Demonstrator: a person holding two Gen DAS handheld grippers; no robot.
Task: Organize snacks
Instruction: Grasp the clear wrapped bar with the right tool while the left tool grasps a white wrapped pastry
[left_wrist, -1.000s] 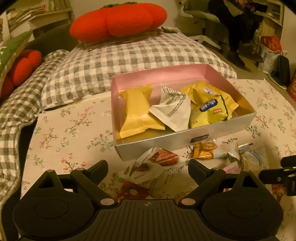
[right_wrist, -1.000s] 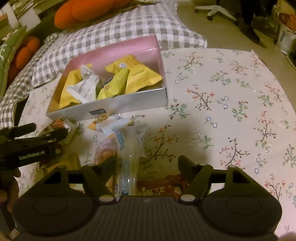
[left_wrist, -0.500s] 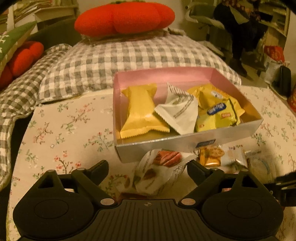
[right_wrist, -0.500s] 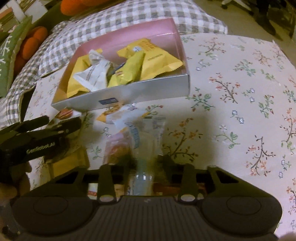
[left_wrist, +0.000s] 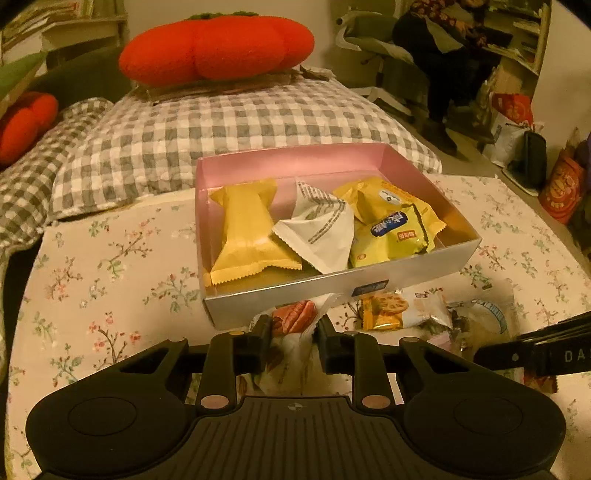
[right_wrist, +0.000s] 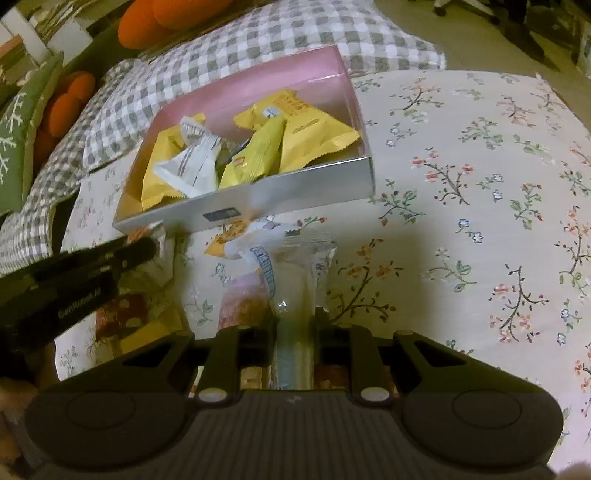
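A silver box with a pink inside (left_wrist: 424, 271) (right_wrist: 295, 192) stands on the flowered table and holds several yellow and white snack packets (left_wrist: 251, 236). My left gripper (left_wrist: 291, 341) is shut on a white packet with a red nut picture (left_wrist: 295, 321), just in front of the box. My right gripper (right_wrist: 293, 332) is shut on a clear packet with blue lettering (right_wrist: 291, 273), held a little above the table in front of the box. An orange-and-white packet (left_wrist: 388, 308) lies loose between them.
A checked grey cushion (left_wrist: 221, 125) lies behind the box with a big orange plush (left_wrist: 218, 48) on it. More loose packets (right_wrist: 125, 314) lie at the table's near left. Flowered cloth (right_wrist: 480, 184) spreads to the right of the box.
Both grippers have closed: the left on the white nut packet, the right on the clear packet, which has lifted off the table toward the box.
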